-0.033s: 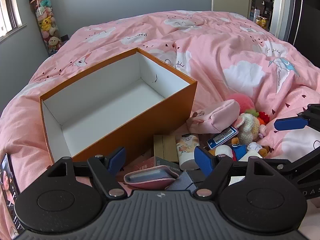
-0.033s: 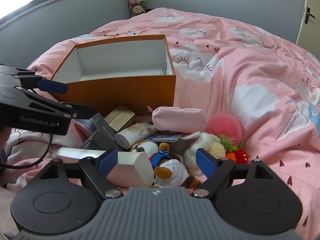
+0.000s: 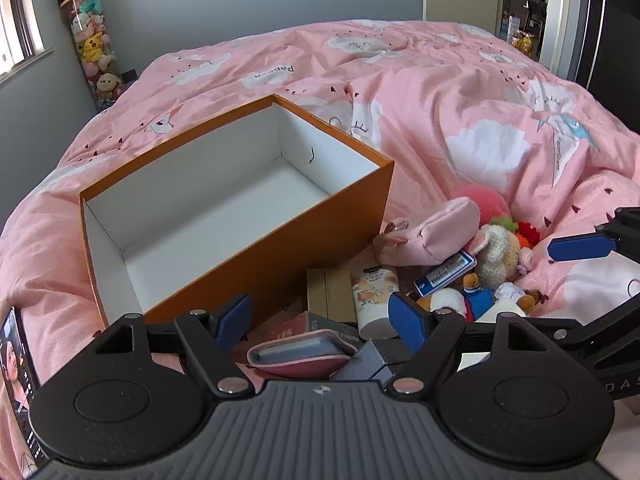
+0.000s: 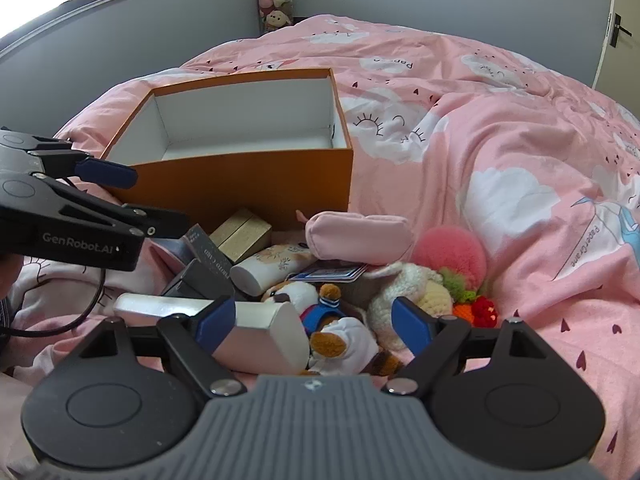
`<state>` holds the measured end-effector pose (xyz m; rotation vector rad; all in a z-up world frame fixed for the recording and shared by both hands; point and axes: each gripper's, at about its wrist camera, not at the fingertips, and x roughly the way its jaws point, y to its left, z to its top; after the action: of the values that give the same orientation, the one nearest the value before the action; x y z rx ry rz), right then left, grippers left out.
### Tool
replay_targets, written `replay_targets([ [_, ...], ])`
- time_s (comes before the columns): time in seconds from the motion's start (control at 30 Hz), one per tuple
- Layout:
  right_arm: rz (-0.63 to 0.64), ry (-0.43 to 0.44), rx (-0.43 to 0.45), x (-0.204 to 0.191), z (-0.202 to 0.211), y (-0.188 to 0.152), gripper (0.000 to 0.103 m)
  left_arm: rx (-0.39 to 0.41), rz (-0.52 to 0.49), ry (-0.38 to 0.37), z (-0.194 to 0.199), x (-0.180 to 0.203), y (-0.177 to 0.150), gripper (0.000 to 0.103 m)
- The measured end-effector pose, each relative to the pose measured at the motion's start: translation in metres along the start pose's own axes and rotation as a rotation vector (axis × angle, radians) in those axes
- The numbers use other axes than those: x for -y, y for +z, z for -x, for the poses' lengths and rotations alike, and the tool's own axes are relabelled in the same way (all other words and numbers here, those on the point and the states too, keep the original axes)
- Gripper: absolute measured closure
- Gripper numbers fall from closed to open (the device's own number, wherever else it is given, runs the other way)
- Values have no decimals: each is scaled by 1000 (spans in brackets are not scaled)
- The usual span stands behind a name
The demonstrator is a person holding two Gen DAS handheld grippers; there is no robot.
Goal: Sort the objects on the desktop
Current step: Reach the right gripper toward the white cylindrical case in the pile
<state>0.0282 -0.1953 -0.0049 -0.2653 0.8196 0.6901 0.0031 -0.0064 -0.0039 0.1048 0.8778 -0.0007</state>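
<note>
**Left wrist view.** The left gripper [image 3: 320, 316] hangs released, with its jaws spread and nothing between them, above the near end of a pile of small items. The orange box [image 3: 280, 248] stands on the pink duvet [image 3: 460, 92] with its white interior bare. Directly below the jaws lies a pink card pouch [image 3: 300, 354]. It is soft-sided and flat, and probably light. Judged best grip: across its short width near the middle, where the filling stiffens it. Just beyond it lie a tan carton [image 3: 330, 290] and a cream tube [image 3: 374, 294]. The tube is rounded and likely smooth, so it may roll or slip.

**Right wrist view.** The right gripper [image 4: 314, 320] is also released and holds nothing. It hovers over the white box [image 4: 248, 330] and a small plush dog [image 4: 332, 320]. The white box is rigid with flat faces and suits a grip across its narrow sides. The plush dog, the pink zip pouch [image 4: 360, 236] and the crocheted toy [image 4: 408, 292] are soft and compress, so they call for a deep bite at the body. The pile touches the front wall of the orange box.
</note>
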Motion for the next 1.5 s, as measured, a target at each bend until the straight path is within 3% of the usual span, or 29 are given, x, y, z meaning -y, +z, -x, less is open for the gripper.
replay_targets([
  [0.8, 2, 62, -28, 1, -5, -4, 21, -47, -38, -46, -3, 4, -5, 14],
  [1.17, 52, 101, -38, 4, -1, 0, 29, -28, -173, -175, 12, 6, -4, 14],
  [1.4, 72, 88, -40, 6, 6, -6, 29, -33, -323, -247, 14, 22, -16, 14],
  [1.5, 69, 83, -55, 8, 6, -11, 29, -62, -373, -261, 8, 28, -23, 23],
])
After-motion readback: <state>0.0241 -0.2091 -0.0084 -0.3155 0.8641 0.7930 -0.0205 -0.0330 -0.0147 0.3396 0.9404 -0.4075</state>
